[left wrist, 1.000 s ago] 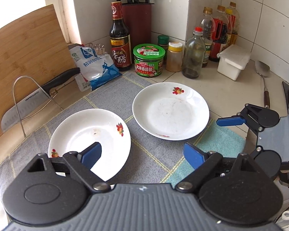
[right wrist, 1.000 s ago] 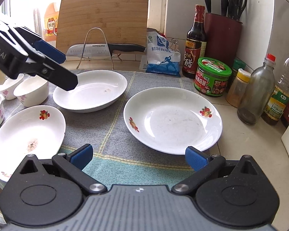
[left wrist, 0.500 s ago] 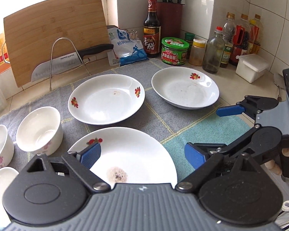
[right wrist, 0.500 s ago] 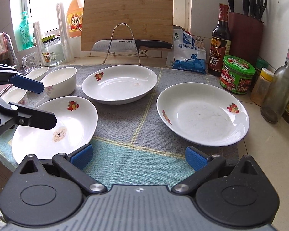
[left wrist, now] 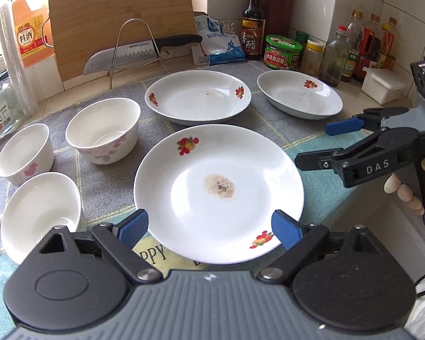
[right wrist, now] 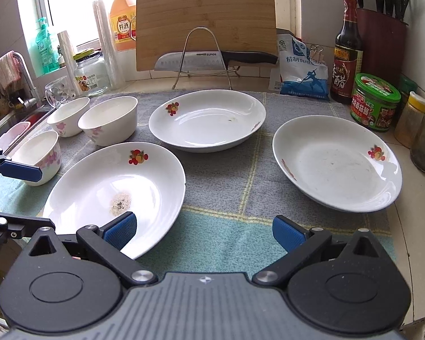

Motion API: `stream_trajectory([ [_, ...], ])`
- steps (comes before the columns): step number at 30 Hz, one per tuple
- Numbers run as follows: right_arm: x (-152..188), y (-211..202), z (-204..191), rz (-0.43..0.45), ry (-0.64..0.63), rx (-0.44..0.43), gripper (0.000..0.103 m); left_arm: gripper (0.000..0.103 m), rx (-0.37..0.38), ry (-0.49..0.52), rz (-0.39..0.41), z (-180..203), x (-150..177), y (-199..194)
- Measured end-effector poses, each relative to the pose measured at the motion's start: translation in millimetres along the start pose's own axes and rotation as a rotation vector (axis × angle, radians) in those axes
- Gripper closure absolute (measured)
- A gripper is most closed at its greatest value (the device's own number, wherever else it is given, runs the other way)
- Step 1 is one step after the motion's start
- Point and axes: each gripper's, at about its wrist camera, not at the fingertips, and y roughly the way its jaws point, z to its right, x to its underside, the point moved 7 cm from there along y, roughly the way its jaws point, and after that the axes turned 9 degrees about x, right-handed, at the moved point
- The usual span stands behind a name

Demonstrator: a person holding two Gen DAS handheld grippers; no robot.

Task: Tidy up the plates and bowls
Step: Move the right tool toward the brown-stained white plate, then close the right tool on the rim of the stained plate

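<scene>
Right wrist: tiled kitchen counter (right wrist: pixel 410 198), grey-teal cloth (right wrist: pixel 226 192), window behind.

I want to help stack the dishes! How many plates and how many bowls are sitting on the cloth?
Plates: 3
Bowls: 3
Total: 6 dishes

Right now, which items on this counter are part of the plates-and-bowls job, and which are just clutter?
Job items:
- stained plate
- middle plate
- right plate
- three bowls

Just lying about:
- knife on its wire rack
- cutting board
- vinegar bottle
- green-lidded jar
- salt bag
- glass jar
</scene>
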Motion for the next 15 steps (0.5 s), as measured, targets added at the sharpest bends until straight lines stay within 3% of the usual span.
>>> stream_trajectory([
  [7,-6,1,-19,-0.020,-0.003,0.003,0.000,0.010,0.049,0.051,-0.050,-13,29,1],
  [15,-12,2,-43,-0.038,0.026,0.029,0.000,0.010,0.105,0.106,-0.067,-21,42,25],
])
